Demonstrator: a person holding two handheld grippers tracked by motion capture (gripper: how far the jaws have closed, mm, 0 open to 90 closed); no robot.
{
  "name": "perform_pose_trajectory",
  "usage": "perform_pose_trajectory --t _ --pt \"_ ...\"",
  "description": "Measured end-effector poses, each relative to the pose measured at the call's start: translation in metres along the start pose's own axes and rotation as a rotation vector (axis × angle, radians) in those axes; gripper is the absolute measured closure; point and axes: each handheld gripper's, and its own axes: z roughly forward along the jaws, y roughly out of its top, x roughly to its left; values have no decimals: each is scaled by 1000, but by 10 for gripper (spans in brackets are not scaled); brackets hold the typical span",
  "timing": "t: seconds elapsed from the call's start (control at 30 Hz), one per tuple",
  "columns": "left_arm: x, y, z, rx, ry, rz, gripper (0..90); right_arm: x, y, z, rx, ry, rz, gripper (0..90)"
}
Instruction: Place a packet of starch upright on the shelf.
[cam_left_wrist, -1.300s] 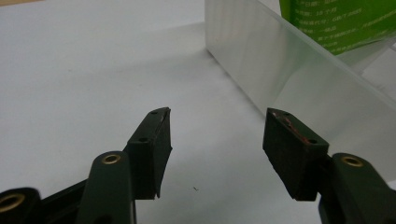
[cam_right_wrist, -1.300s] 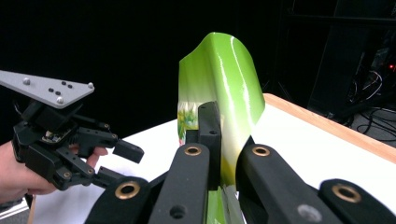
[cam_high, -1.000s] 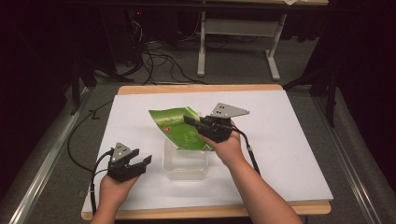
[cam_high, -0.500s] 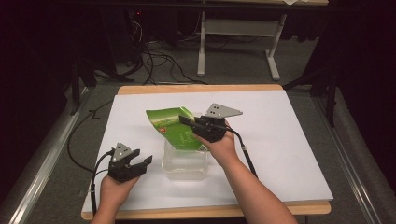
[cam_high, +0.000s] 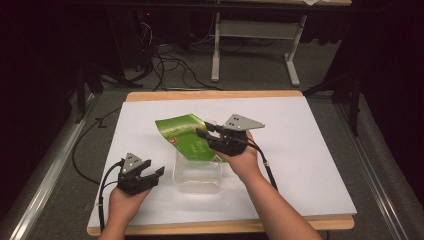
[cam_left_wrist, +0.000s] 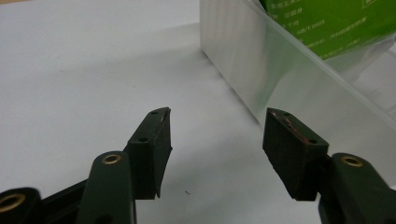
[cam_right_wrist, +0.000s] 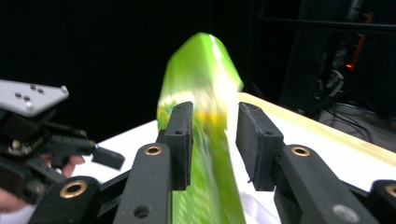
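1. The right gripper (cam_high: 207, 134) is clamping a green packet (cam_high: 182, 136) between its jaws, holding it tilted over the far edge of a clear plastic container (cam_high: 197, 174) — the packet's lower corner is dipping toward it.
2. The left gripper (cam_high: 150, 172) is resting low on the white table sheet (cam_high: 310, 150), jaws spread wide and empty — just beside the container.

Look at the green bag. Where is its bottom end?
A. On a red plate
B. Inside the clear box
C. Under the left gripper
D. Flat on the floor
B: in the high view the green bag slants down with its lower end inside the clear box, and the left gripper view shows green behind the box's see-through wall.
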Motion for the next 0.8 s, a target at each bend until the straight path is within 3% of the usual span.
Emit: perform_pose_trajectory --t 0.1,0.13,0.2,0.23,0.4,0.47,0.5,0.7,0.8 --pt "-1 1 2 -2 -1 -6 435 -1 -4 -10 0 -19 1 662" --pt "-3 2 4 -5 7 -10 479 -4 -9 -22 7 -41 2 661" --pt "-4 2 6 -9 1 -18 508 -5 -12 -27 17 -55 5 661" --pt "-8 4 9 -13 -7 -28 588 -7 -20 -39 40 -87 5 663" --pt "-14 7 18 -18 -21 -62 816 -13 -38 -65 81 -131 26 678" --pt "-16 8 23 -13 -27 -81 859 -14 -42 -69 86 -141 33 678" --pt "-18 8 26 -11 -45 -83 900 -19 -48 -75 78 -154 61 691" --pt "-34 6 33 8 -77 -49 900 -26 -60 -76 110 -198 81 725" --pt "-35 6 33 12 -76 -47 900 -25 -63 -74 133 -210 69 729"
